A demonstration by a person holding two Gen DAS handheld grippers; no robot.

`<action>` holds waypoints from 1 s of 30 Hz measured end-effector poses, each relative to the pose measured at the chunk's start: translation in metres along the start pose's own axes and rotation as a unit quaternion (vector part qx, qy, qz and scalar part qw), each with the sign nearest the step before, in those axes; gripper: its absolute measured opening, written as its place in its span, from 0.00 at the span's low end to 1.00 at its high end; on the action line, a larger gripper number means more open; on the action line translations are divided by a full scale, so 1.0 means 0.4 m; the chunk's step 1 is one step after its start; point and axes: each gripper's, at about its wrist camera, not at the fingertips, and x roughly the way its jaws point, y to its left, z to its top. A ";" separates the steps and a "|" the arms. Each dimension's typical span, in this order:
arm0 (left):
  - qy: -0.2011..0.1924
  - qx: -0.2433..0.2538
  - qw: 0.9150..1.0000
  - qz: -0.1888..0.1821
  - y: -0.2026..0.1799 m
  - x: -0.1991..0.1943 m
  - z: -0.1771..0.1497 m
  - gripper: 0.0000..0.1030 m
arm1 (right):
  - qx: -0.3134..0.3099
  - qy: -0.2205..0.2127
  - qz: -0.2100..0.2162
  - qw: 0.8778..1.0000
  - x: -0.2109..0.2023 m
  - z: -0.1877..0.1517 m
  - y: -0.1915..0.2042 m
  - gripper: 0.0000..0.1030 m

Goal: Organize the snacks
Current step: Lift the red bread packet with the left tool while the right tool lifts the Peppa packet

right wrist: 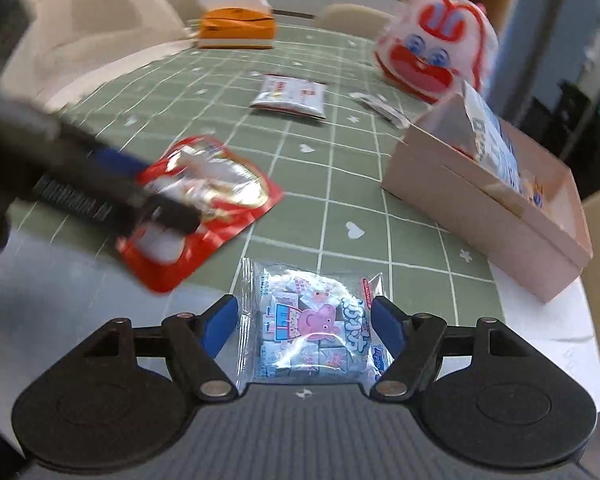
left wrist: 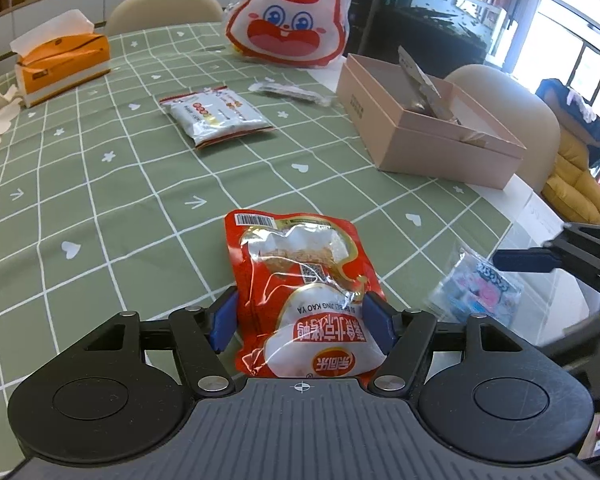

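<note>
My left gripper (left wrist: 302, 320) is shut on a red roast-duck snack pouch (left wrist: 300, 280), which juts forward over the green checked tablecloth (left wrist: 100, 208); the pouch also shows in the right wrist view (right wrist: 204, 208). My right gripper (right wrist: 304, 326) is shut on a clear Peppa Pig candy packet (right wrist: 312, 324), also seen at the right in the left wrist view (left wrist: 476, 288). A pink open cardboard box (left wrist: 424, 132) holding some packets stands at the right (right wrist: 484, 204). A white-and-silver snack packet (left wrist: 216, 118) and a thin clear wrapper (left wrist: 288, 92) lie further back.
A big rabbit-face snack bag (left wrist: 292, 12) stands at the far end of the table. An orange tissue box (left wrist: 60, 64) sits at the far left. Beige chairs (left wrist: 168, 10) surround the table. The table's white edge (left wrist: 540, 216) is close on the right.
</note>
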 end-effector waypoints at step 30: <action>-0.004 0.004 1.000 0.007 -0.008 0.002 -0.004 0.72 | 0.134 -0.029 -0.005 0.991 0.007 -0.006 -0.083 0.71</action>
